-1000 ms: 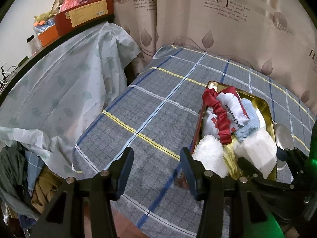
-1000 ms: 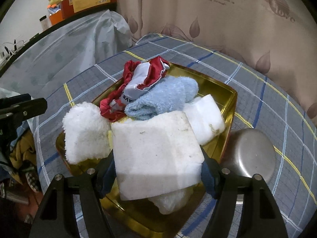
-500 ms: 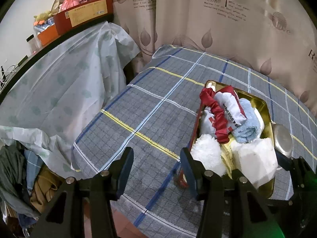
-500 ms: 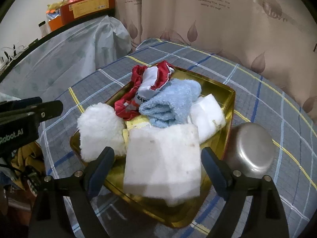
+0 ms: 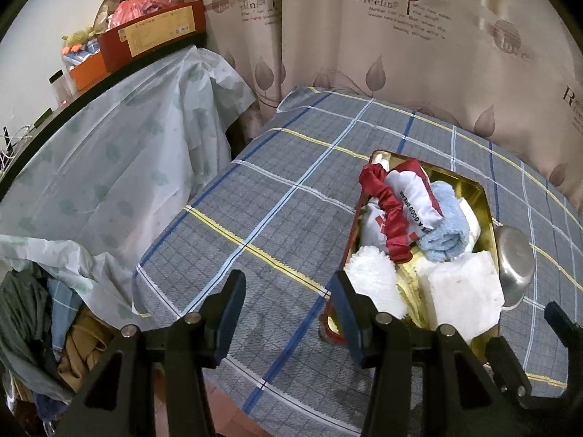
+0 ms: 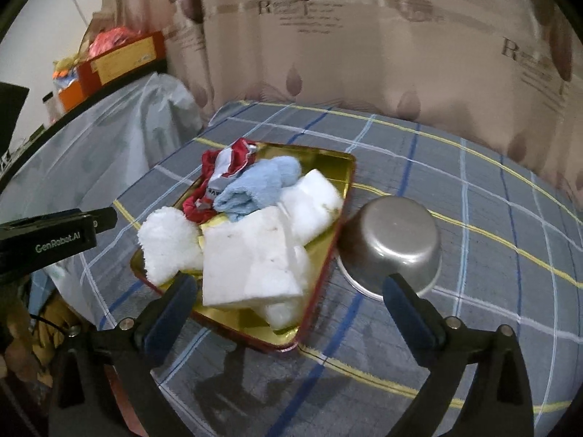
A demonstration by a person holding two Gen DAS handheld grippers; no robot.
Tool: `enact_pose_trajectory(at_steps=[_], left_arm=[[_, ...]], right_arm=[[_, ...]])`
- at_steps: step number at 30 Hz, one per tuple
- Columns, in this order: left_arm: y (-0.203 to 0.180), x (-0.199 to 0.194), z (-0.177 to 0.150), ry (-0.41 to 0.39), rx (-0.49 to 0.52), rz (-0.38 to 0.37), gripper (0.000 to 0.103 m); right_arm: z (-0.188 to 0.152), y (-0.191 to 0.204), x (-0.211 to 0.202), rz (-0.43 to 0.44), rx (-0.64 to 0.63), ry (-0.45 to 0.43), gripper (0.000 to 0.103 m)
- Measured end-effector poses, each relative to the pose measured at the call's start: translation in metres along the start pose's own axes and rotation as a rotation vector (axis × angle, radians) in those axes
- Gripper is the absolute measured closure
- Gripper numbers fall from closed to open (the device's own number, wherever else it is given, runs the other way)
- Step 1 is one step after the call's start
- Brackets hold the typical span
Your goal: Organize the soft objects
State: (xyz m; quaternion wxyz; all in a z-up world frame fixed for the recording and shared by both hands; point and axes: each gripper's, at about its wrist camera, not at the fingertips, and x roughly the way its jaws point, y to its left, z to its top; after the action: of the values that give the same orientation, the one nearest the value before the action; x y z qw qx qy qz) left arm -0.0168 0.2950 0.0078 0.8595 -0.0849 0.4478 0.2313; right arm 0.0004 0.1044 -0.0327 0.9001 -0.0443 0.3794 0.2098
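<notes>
White sponge block (image 6: 251, 255) atop soft pile in gold tray (image 6: 328, 160).

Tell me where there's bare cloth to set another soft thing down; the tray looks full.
Free: the plaid tablecloth left of the gold tray, toward the plastic-draped furniture, and the far strip before the curtain. More bare cloth lies right of the upturned metal bowl. Crowded: the tray itself, heaped, with the bowl right beside its right rim.

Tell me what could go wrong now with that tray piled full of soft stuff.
The big white foam block sits tilted on the heap in the gold tray near its front rim; it might slide out. The upturned metal bowl sits right beside the tray, so the open right gripper could knock it. The fluffy white ball bulges over the tray's left edge and may roll off.
</notes>
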Motion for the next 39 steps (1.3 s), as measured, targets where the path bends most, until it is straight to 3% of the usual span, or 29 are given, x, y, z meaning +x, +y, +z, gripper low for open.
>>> enact_pose_trajectory(at_steps=[39], left_arm=[[-0.009, -0.007, -0.003, 0.005, 0.02, -0.004, 0.053]], right_arm=[[-0.011, 0.019, 0.003, -0.009, -0.063, 0.042, 0.001]])
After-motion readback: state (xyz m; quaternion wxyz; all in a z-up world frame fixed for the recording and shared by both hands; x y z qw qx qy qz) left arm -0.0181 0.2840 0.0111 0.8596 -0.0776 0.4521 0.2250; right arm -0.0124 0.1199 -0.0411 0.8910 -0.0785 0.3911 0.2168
